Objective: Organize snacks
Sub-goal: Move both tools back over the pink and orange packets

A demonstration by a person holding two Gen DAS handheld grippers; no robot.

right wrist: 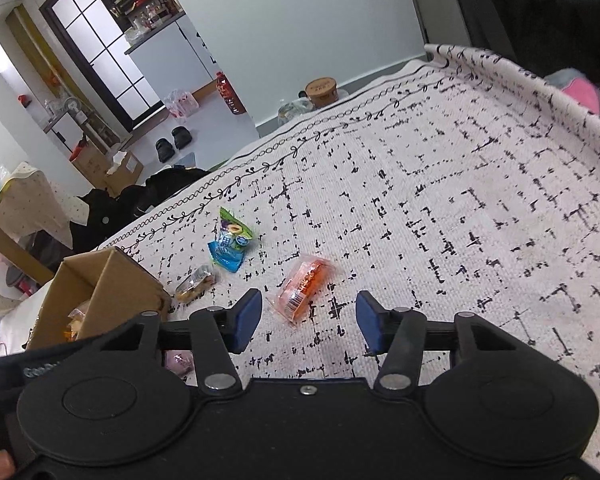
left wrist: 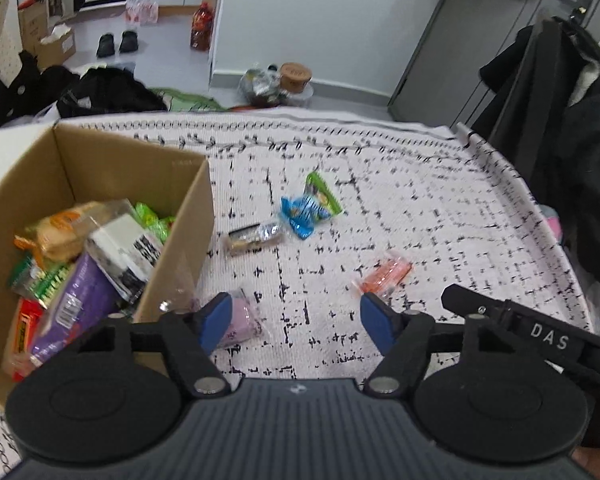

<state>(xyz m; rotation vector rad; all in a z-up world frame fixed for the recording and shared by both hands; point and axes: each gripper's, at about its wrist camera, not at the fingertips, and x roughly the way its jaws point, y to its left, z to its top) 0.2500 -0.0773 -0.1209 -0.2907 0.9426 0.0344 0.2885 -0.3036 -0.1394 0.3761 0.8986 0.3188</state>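
While both tongs [left wrist: 296, 320] [right wrist: 306, 316] gape empty, box [left wrist: 172, 216] crowds left, possibly pink packet [left wrist: 242, 320] beside.

Pale grey walls [left wrist: 300, 20], grey floor [left wrist: 156, 44]. Dark-framed glass door [right wrist: 100, 48] at back, bright behind. Grey cabinet [left wrist: 460, 40] beside hung black coat [left wrist: 548, 92]. Black shoes [left wrist: 118, 43], red bottle [left wrist: 201, 28], cardboard boxes [left wrist: 46, 36] on floor. White black-flecked cloth [right wrist: 440, 200] over table.

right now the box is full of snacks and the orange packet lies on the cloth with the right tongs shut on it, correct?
Not quite. In the right wrist view the right tongs stand open with the orange packet just ahead, ungripped. The box does hold snacks, and the packet does lie on the cloth.
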